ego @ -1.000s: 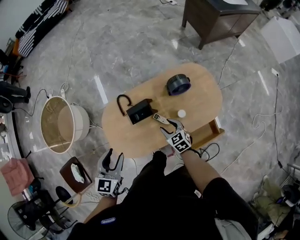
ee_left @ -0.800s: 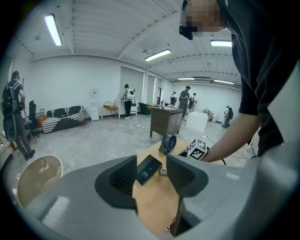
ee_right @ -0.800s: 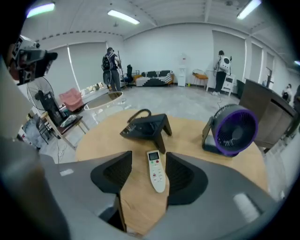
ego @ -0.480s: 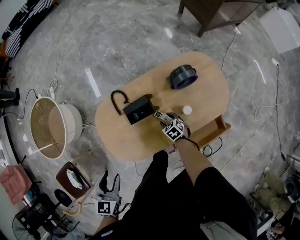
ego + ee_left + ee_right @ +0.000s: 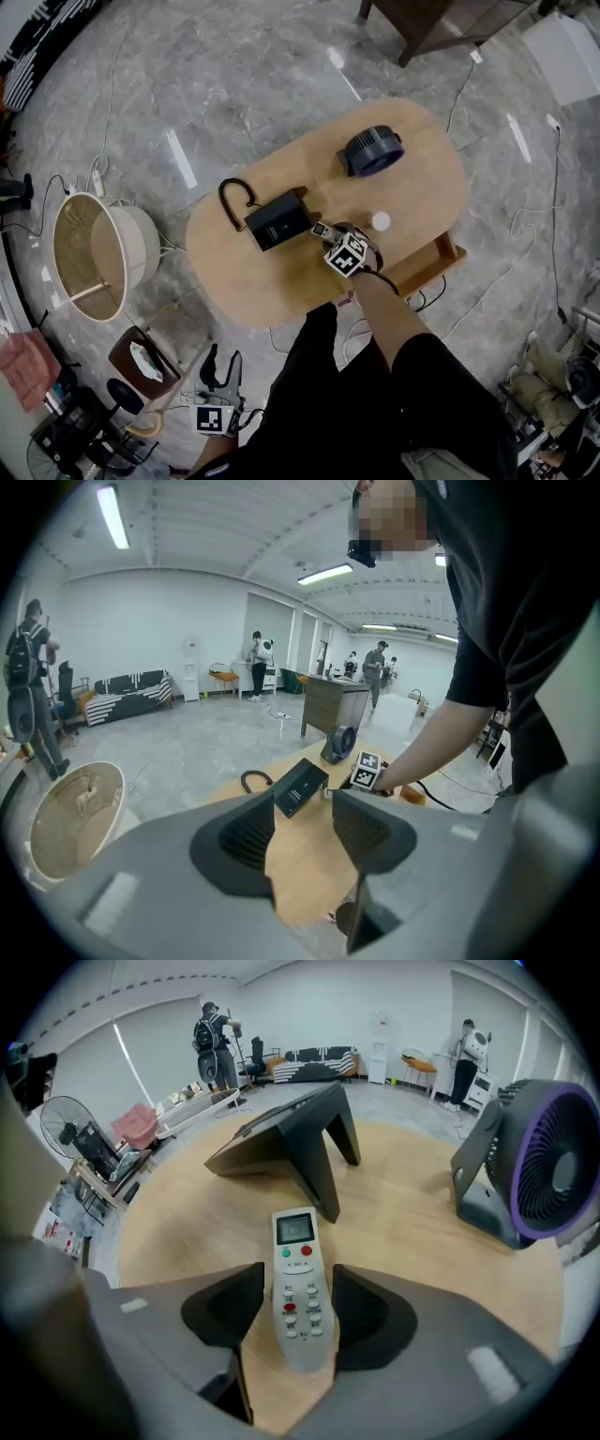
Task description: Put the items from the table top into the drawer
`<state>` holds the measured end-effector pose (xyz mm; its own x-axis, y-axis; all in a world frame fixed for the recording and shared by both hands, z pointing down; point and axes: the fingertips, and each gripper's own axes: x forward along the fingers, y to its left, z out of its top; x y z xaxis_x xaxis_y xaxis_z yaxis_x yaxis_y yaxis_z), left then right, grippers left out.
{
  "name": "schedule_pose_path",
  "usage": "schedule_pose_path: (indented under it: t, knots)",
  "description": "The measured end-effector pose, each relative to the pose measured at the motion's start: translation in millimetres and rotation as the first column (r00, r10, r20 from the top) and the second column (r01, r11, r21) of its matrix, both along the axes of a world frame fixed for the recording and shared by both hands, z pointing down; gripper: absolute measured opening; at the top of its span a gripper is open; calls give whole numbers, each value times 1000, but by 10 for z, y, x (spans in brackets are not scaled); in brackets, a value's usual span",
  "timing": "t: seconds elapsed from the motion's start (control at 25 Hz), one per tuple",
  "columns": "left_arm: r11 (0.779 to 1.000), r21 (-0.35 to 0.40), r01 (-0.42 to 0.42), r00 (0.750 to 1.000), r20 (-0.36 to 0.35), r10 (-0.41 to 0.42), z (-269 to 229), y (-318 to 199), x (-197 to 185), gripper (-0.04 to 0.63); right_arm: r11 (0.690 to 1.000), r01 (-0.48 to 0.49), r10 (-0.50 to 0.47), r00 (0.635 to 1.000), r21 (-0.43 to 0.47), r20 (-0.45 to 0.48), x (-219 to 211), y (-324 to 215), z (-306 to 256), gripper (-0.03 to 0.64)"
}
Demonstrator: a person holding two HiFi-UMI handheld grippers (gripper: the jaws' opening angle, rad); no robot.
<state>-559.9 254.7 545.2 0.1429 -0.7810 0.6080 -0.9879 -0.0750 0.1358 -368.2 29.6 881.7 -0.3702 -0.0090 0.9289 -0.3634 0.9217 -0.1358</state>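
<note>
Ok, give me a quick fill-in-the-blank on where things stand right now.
1. The jaws of the right gripper straddle the ____ on the table.
2. The left gripper, off the table, holds ____.
3. The fan has a grille rimmed in ____.
4. The drawer stands ____.
Missing: remote; nothing; purple; open.

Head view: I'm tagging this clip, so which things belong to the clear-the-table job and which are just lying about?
Job: remote, between the jaws of the right claw; black box; fan; white round item; black hook; open drawer; table.

Lying about: round basket; tissue box; dark cabinet.
</note>
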Motion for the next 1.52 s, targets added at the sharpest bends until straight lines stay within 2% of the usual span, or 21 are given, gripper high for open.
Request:
schedule_pose_path:
  t: [0.24,0.4,0.6,0.84,1.04,1.2,1.52]
  knots:
    - [999,-41,14,999,-34,-16,187,167,50,197,1000,-15,15,1000,-8,-18,14,-4,87,225]
    - [996,-58,-65,997,-37,63,206,210,274,197,999,-37,37,999,-21,2,21,5,60,222]
    - [993,-42,-112,993,-49,110,179,78,461,196,996,-91,92,992,-16,91,-36,-17,-212,225]
    - [981,-21,-191,981,-23,191,136,-130,723,196,987,-160,159,966,-9,203,105,-1,-637,227]
    - [963,9,-268,963,11,268,26,-346,1073,196,984,-179,169,944,7,282,399,104,-958,225]
    - [947,0,-321,947,22,321,23,-409,1426,196,973,-229,212,919,13,333,757,144,-1105,225]
    - [905,-8,-425,905,1,425,63,-523,2183,196,943,-331,295,890,47,348,1759,299,-1250,225]
